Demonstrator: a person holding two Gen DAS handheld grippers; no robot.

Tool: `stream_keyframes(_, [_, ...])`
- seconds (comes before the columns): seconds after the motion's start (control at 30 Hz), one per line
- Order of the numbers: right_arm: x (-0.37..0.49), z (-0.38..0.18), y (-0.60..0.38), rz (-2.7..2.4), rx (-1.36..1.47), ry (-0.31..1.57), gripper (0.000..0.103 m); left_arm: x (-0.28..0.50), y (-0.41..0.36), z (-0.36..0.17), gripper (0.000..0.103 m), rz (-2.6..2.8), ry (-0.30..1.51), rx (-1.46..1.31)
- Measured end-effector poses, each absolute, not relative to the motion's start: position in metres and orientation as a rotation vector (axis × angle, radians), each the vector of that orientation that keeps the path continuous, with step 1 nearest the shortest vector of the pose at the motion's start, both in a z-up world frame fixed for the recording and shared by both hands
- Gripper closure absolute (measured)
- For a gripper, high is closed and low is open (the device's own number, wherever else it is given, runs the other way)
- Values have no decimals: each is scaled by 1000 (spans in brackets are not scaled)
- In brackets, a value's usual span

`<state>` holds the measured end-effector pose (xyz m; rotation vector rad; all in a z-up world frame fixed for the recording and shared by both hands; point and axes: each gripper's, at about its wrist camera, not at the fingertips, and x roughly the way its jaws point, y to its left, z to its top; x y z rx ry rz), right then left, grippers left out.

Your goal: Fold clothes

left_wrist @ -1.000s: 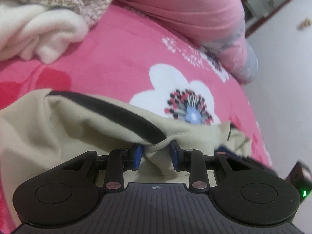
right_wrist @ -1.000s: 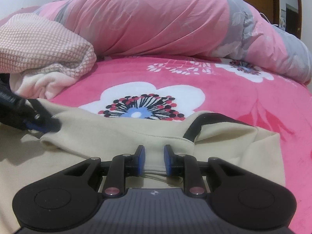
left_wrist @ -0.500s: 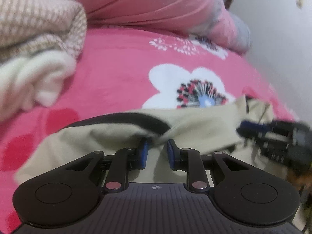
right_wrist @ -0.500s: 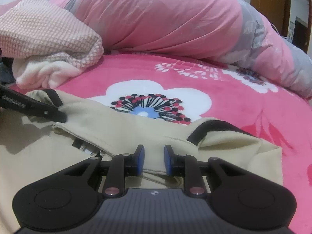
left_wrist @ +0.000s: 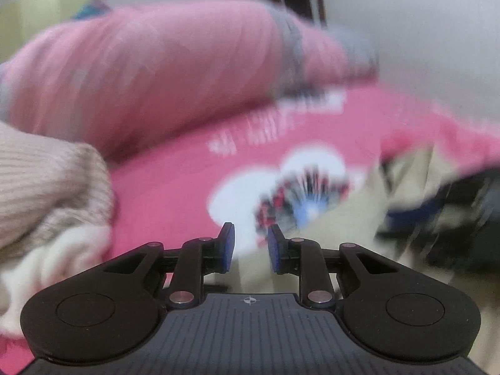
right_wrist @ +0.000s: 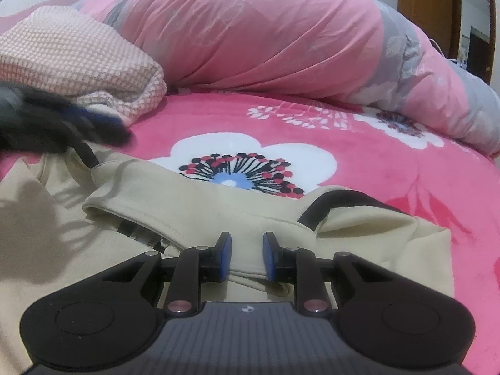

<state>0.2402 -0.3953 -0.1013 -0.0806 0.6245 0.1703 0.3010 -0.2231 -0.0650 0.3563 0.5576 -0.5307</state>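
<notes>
Fabric looks soft, light and limp: a beige garment (right_wrist: 193, 206) with black trim, spread on the pink floral blanket (right_wrist: 390, 168) just before the white flower. The right gripper (right_wrist: 247, 257) clamps a folded hem. The left gripper (left_wrist: 250, 248), released, has nothing between its fingers. Hems and corners seem the best hold.

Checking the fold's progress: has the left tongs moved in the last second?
Yes. In the right wrist view the left tongs has risen off the beige garment, up and away toward the checked cloth; nothing lies between its pads now.
</notes>
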Motion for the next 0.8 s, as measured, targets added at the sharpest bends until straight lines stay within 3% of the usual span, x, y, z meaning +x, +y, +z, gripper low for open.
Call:
stream_keyframes(0.07, [240,-101,-400,178,-55,624,79,297,-232,-85,80,-493,581,442])
stream_keyframes(0.43, [239,-74,-413,195,76,542,79,266,-228,-90,81,-499,534,505])
stream_keyframes(0.57, [259,-103,-399,192,-4,667,79,259,-231,-93,82,-499,526,525])
stream_keyframes(0.8, [245,-103,-395,158,-38,659,79,249,-220,-74,77,-540,454,477])
